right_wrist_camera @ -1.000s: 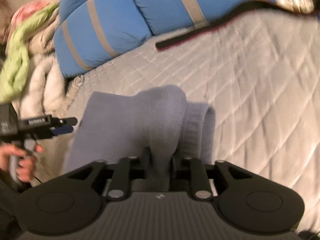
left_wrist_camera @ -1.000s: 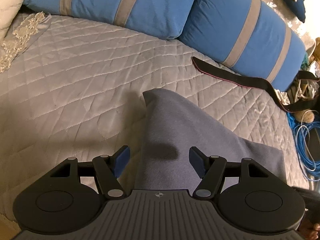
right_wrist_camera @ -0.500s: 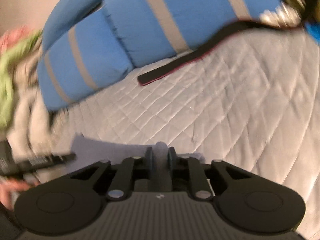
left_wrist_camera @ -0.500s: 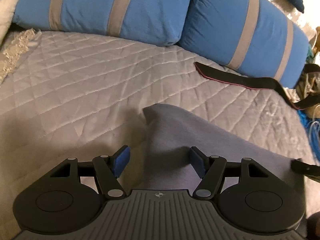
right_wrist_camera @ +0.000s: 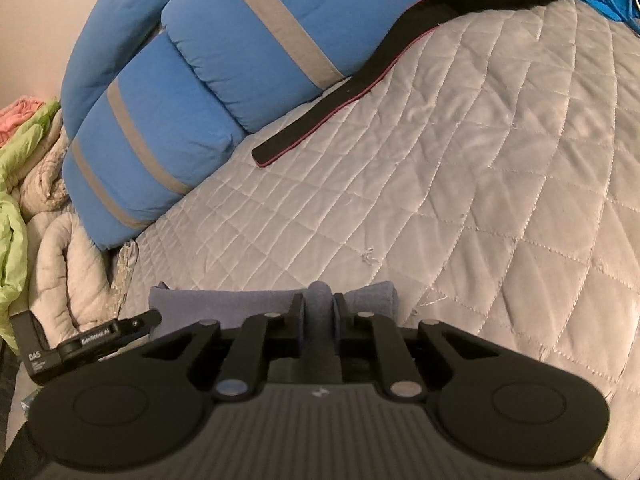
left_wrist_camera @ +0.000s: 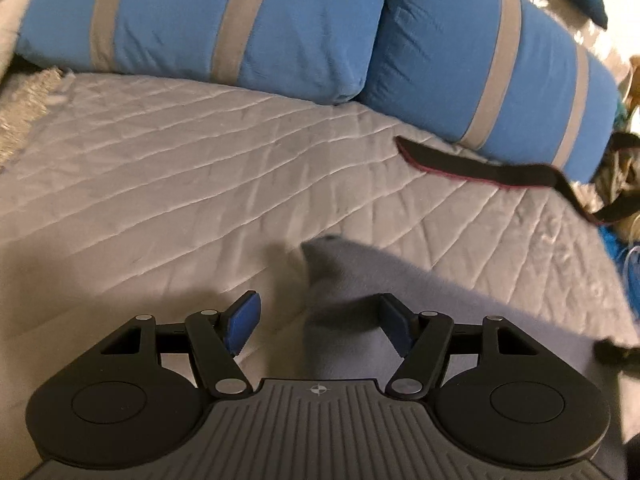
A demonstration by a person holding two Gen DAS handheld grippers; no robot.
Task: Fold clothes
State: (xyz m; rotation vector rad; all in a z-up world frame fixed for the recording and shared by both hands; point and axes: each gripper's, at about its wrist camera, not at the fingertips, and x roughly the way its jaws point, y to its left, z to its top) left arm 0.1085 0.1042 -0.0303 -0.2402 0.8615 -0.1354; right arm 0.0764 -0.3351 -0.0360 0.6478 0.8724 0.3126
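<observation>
A: What's the left hand-held gripper (left_wrist_camera: 316,326) doing?

B: It's hanging wide open over the edge of the grey-blue soft fabric garment (left_wrist_camera: 440,312), which is lying on the grey quilted bed (left_wrist_camera: 180,184).

A: And the right hand-held gripper (right_wrist_camera: 319,316)?

B: It's pinching a fold of the garment, jaws easing apart.

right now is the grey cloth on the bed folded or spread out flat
Folded, at least partly. In the right wrist view the grey cloth lies doubled in a thick band with a rolled end, a bunched ridge rising between the right gripper, whose jaws are opening.
</observation>
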